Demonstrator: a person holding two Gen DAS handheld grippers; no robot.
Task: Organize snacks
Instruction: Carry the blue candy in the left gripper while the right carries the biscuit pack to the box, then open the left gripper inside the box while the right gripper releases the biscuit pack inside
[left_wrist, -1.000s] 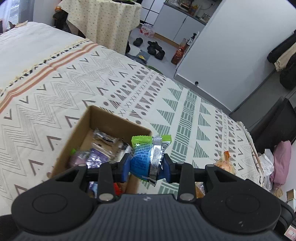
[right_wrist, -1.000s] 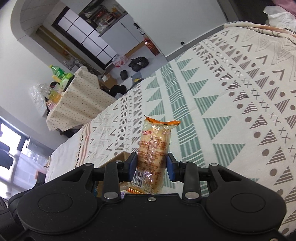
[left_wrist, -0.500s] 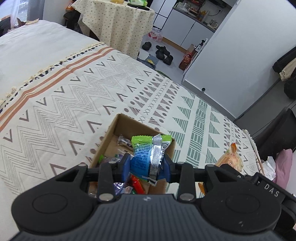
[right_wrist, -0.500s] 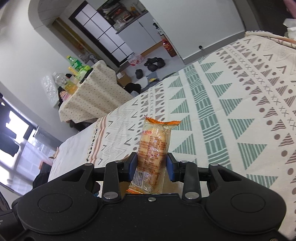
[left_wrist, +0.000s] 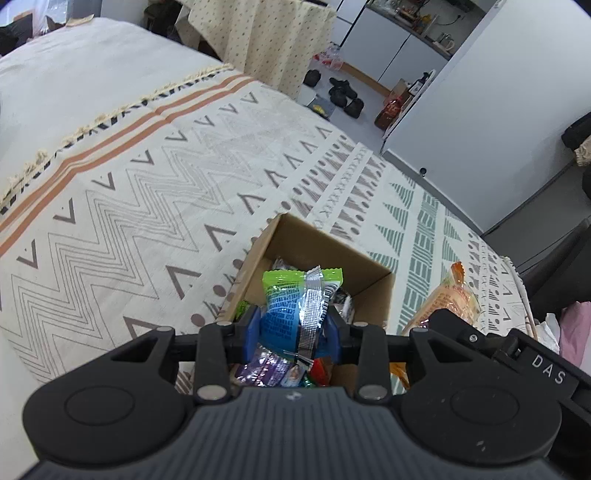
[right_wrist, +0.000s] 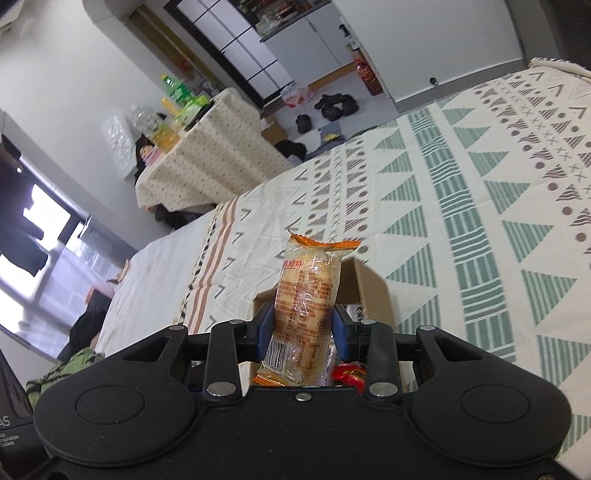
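Note:
My left gripper (left_wrist: 293, 326) is shut on a blue and green snack packet (left_wrist: 295, 302) and hangs over an open cardboard box (left_wrist: 325, 245) that lies on the patterned bedspread. Several wrapped snacks (left_wrist: 273, 371) lie in the box. My right gripper (right_wrist: 303, 332) is shut on an orange cracker packet (right_wrist: 308, 291), held upright above the same cardboard box (right_wrist: 373, 291). In the left wrist view that cracker packet (left_wrist: 448, 297) shows at the right, just beyond the box's right wall, above the right gripper's black body.
The bedspread (left_wrist: 155, 177) stretches left and far of the box. Beyond the bed's edge stand a cloth-covered table (right_wrist: 199, 147) with bottles, shoes (left_wrist: 341, 96) on the floor and white cabinets (left_wrist: 391, 55). Pink cloth (left_wrist: 574, 328) lies at the right.
Both grippers have moved over the box with their packets still gripped. The box has shifted towards the middle of the left wrist view and come into the right wrist view.

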